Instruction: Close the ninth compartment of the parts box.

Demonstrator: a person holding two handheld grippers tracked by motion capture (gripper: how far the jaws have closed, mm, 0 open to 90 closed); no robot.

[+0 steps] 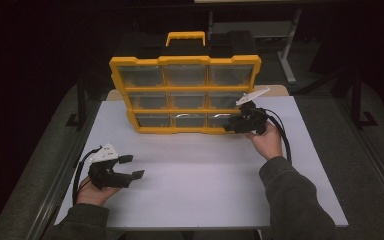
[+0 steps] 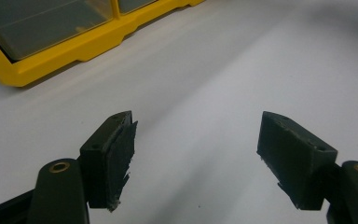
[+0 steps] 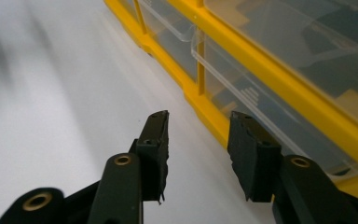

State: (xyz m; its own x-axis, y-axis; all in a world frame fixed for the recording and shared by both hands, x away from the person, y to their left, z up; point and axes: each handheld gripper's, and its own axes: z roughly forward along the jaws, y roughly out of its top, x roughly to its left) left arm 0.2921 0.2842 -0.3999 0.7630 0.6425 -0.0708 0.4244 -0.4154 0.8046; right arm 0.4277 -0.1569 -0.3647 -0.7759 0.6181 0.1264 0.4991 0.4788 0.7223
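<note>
Right gripper [image 1: 228, 128] at bottom-right drawer of yellow drawer organizer [image 1: 185, 91]; left gripper [image 1: 134, 166] idle over bench [image 1: 205, 175].

Right gripper, held in the person's right hand [image 1: 267, 140], jaws part open, holding nothing; in the right gripper view its jaws sit just in front of the bottom row, the clear drawer [image 3: 279, 116] right ahead of the far jaw, the yellow frame just beside the tips, contact not clear. Organizer stands upright on the bench, three rows of three clear drawers, yellow carry handle [image 1: 185, 38] on top. Left gripper jaws wide open, empty, low above bare white bench, well apart from the organizer, whose bottom corner lies ahead and to its left in the left gripper view.
</note>
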